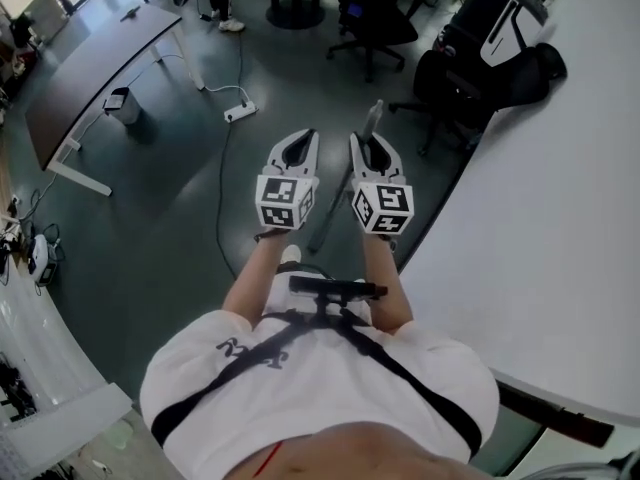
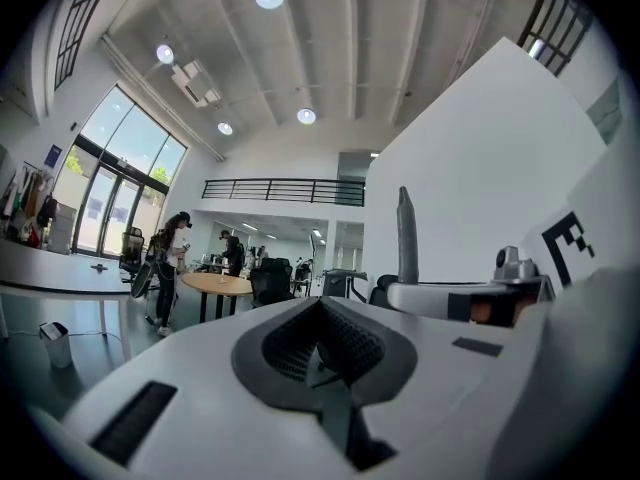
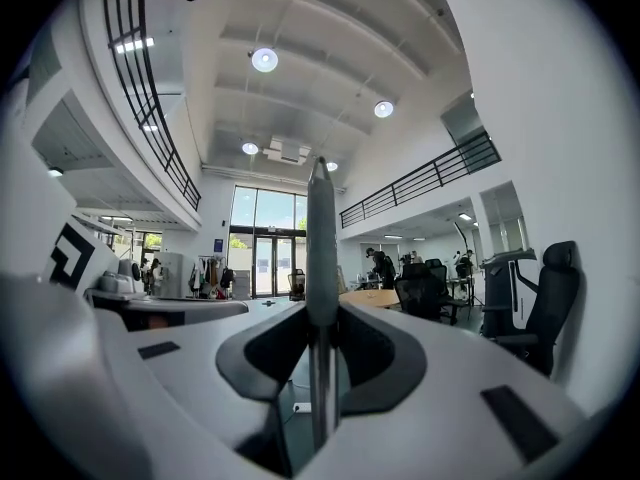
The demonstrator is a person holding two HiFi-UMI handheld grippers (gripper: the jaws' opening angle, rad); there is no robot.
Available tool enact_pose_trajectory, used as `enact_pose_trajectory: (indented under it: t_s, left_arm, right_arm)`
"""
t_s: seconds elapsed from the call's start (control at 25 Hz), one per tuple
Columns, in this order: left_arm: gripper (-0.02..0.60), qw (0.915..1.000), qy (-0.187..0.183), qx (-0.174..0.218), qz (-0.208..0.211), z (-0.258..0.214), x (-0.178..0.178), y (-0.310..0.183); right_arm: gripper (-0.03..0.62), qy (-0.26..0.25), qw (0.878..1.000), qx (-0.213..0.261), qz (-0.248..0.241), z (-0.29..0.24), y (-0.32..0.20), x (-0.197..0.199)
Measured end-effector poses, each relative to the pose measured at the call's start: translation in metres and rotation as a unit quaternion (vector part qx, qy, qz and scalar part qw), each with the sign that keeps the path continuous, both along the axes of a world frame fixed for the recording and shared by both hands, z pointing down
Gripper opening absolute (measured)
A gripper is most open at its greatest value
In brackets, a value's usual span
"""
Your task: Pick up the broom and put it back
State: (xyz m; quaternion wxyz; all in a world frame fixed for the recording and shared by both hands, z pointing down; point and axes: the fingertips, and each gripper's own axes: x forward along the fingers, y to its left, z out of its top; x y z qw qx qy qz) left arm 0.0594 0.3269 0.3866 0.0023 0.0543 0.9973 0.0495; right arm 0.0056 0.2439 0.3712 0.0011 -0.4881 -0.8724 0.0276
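Note:
The broom shows as a thin grey handle standing almost upright in front of me; its head is hidden. My right gripper is shut on the handle, and in the right gripper view the handle rises straight up between the closed jaws of that gripper. My left gripper hangs just to the left of it at the same height, with its jaws together and nothing between them. In the left gripper view the handle stands to the right, beyond my left gripper.
A large white curved table fills the right side. Black office chairs stand ahead on the right. A dark desk, a small bin and a power strip with a cable lie on the grey floor at left.

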Motion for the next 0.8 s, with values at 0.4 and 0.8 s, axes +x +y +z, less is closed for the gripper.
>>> enact_pose_trajectory:
  t_s: [0.4,0.8]
  left_arm:
    - [0.012,0.9984,-0.006,0.014,0.054,-0.012,-0.101,0.076]
    - [0.012,0.9957,0.003,0.025,0.089,-0.012,-0.229,0.117]
  right_arm:
    - [0.103,0.001,0.998,0.012,0.059,-0.004,0.075,-0.109]
    - [0.103,0.002,0.996,0.008,0.084,-0.007,0.112,-0.227]
